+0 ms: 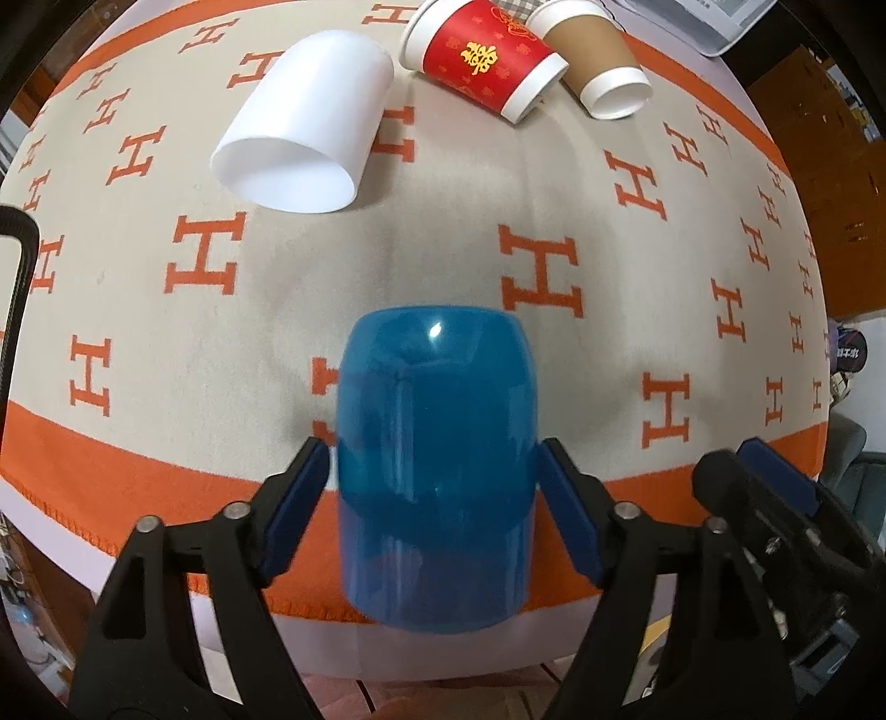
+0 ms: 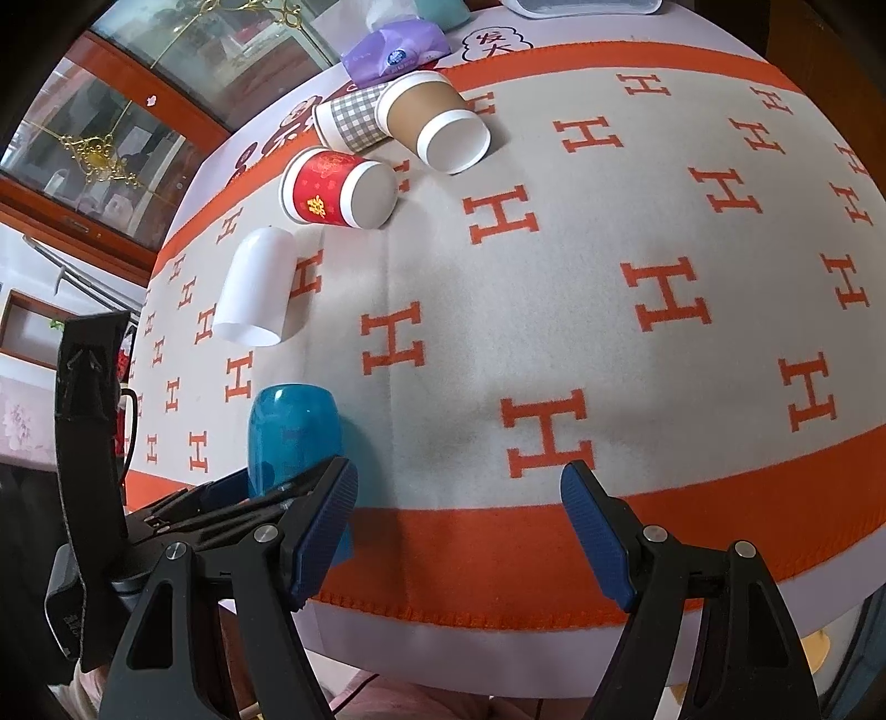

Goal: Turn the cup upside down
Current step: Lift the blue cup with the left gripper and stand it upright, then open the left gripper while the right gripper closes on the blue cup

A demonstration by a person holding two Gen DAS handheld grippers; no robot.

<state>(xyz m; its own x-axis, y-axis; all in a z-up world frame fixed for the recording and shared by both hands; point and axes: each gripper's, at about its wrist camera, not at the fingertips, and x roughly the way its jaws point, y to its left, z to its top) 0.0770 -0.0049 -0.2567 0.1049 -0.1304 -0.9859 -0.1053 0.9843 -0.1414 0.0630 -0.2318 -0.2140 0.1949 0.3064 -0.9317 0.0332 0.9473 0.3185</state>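
Note:
A blue translucent cup (image 1: 437, 459) stands upside down, closed base up, near the front edge of the cloth. My left gripper (image 1: 434, 498) straddles it, and its blue pads (image 1: 296, 504) sit just beside the cup walls with small gaps, so it is open. The cup also shows in the right wrist view (image 2: 290, 432), at the left, partly hidden by the left gripper. My right gripper (image 2: 459, 531) is open and empty over the orange border to the right of the cup.
A beige cloth with orange H marks (image 1: 443, 249) covers the table. At the back lie a white cup (image 1: 310, 122), a red paper cup (image 1: 487, 58) and a brown paper cup (image 1: 598, 61), all on their sides. A checked cup (image 2: 349, 119) and a purple tissue pack (image 2: 396, 50) lie farther back.

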